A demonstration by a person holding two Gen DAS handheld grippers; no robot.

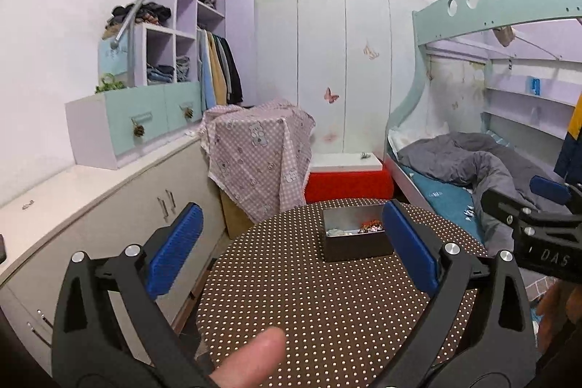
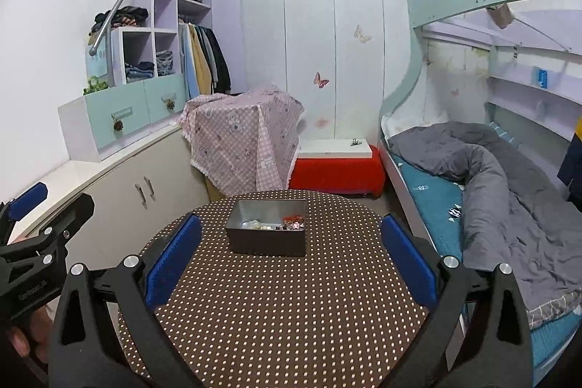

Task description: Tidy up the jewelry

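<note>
A small dark metal box (image 1: 356, 239) with several pieces of jewelry (image 1: 369, 227) inside sits at the far side of a round table with a brown dotted cloth (image 1: 327, 297). It also shows in the right wrist view (image 2: 267, 230), with jewelry (image 2: 276, 224) inside. My left gripper (image 1: 291, 242) is open and empty, above the table's near left part. My right gripper (image 2: 291, 246) is open and empty, above the table's near side. Each gripper shows at the edge of the other's view (image 1: 545, 224) (image 2: 32, 235).
A low white cabinet (image 1: 91, 206) runs along the left wall. A box under pink checked cloth (image 1: 258, 148) and a red bench (image 1: 345, 184) stand behind the table. A bunk bed with grey quilt (image 2: 491, 177) is to the right.
</note>
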